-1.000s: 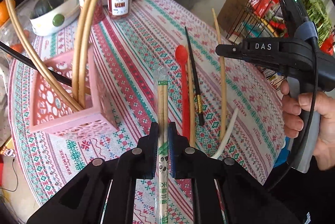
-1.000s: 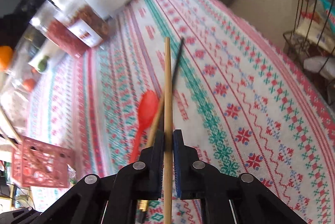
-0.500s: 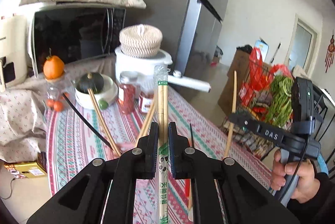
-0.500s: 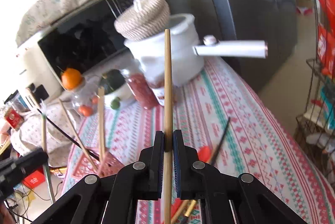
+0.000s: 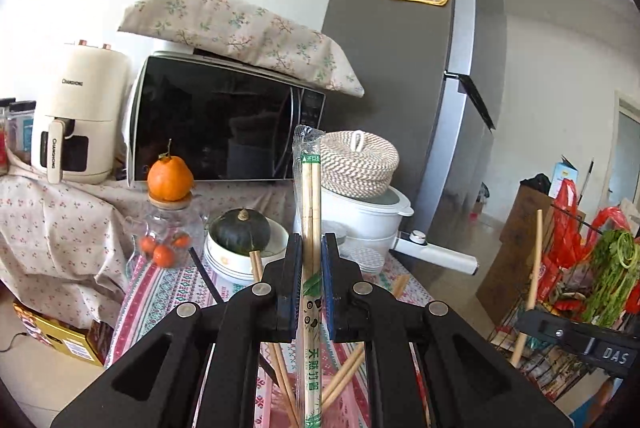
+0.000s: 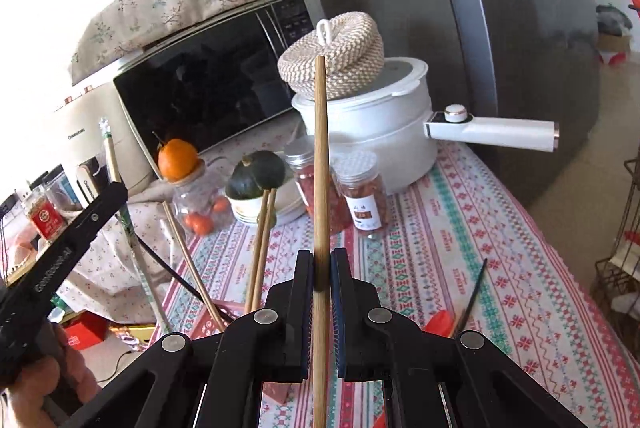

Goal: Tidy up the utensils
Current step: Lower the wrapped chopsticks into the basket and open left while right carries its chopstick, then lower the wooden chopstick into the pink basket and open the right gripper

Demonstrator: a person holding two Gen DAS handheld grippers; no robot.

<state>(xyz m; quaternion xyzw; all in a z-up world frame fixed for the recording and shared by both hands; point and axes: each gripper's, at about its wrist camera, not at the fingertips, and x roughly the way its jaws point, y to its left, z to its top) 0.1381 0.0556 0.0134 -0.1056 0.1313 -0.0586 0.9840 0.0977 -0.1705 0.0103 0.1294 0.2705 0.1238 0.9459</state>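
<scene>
Both tools have swung up from the worktop [image 6: 460, 228] in the last second, so the cameras now look across at the microwave [image 5: 224, 124] rather than down at the cloth. Left tongs [image 5: 311, 284] clamped on the wrapped chopsticks [image 5: 310, 212], packet upright between the pads. Right tongs [image 6: 321, 292] pinching the single bamboo chopstick [image 6: 321, 164], also vertical. Ahead and left of the right tongs, chopsticks already standing [image 6: 262, 248] mark the pink holder, its body mostly hidden below. That lift and tilt reads as lining up for a drop-in; a black chopstick [image 6: 476, 292] and red spoon [image 6: 438, 320] lie just right of the right tongs, not yet sorted
</scene>
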